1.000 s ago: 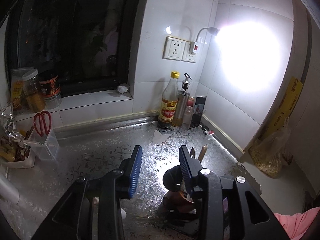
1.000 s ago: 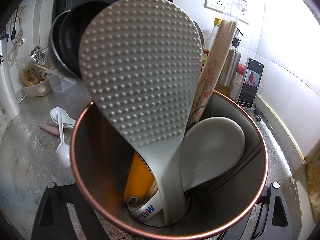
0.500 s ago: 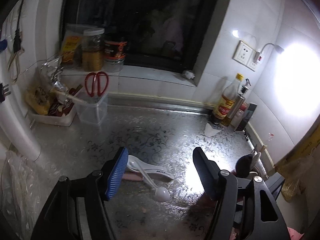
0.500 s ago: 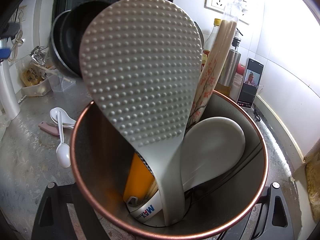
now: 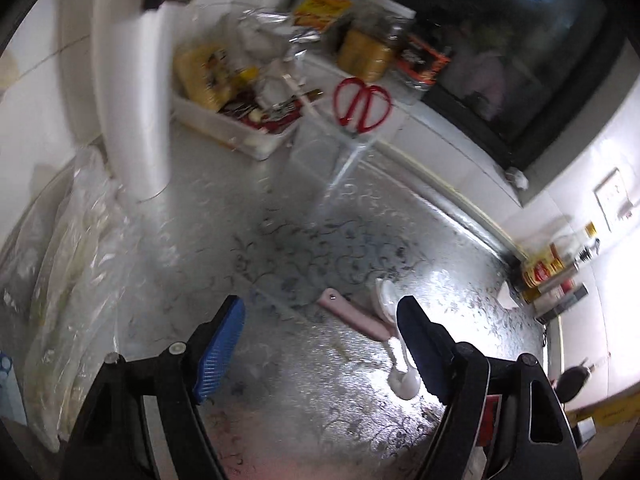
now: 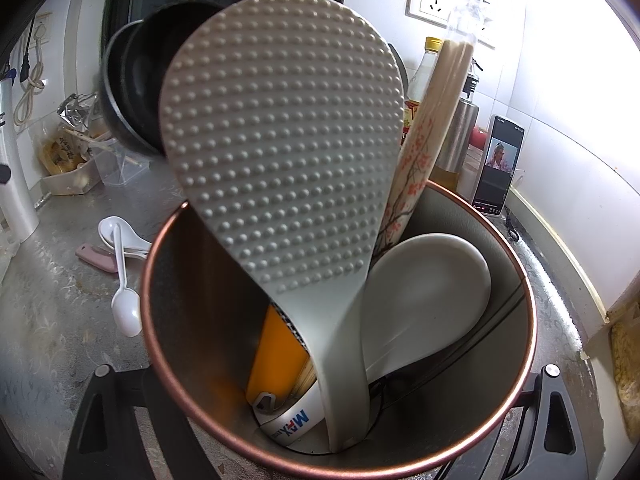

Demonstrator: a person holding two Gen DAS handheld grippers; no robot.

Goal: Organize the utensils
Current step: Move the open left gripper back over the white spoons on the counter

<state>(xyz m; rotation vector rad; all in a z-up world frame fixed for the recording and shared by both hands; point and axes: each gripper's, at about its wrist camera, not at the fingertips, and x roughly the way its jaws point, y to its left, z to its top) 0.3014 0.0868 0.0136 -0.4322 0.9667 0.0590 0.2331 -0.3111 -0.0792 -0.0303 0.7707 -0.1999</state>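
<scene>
In the right wrist view a copper-rimmed metal utensil holder (image 6: 516,280) fills the frame, and my right gripper (image 6: 336,384) is shut on it, its fingertips hidden behind the wall. Inside stand a grey dimpled rice paddle (image 6: 280,152), a white spoon (image 6: 424,292), wrapped chopsticks (image 6: 432,120) and an orange-handled tool (image 6: 280,356). Two white spoons (image 5: 400,364) and a pink handle (image 5: 352,316) lie loose on the counter. My left gripper (image 5: 318,312) hangs over them, open; its jaws have just been opening and nothing is gripped between them.
A white tray of packets (image 5: 224,128), a clear box (image 5: 320,160) with red scissors (image 5: 362,104) and a white pipe (image 5: 128,100) stand at the back left. Plastic bags (image 5: 72,260) line the left edge. Bottles (image 5: 548,272) and a phone (image 6: 496,164) stand by the right wall.
My left gripper has swung left and downward, rolled, and its jaws stand wider; the loose spoons and pink handle now lie close beneath it. The right gripper and holder have not moved.
</scene>
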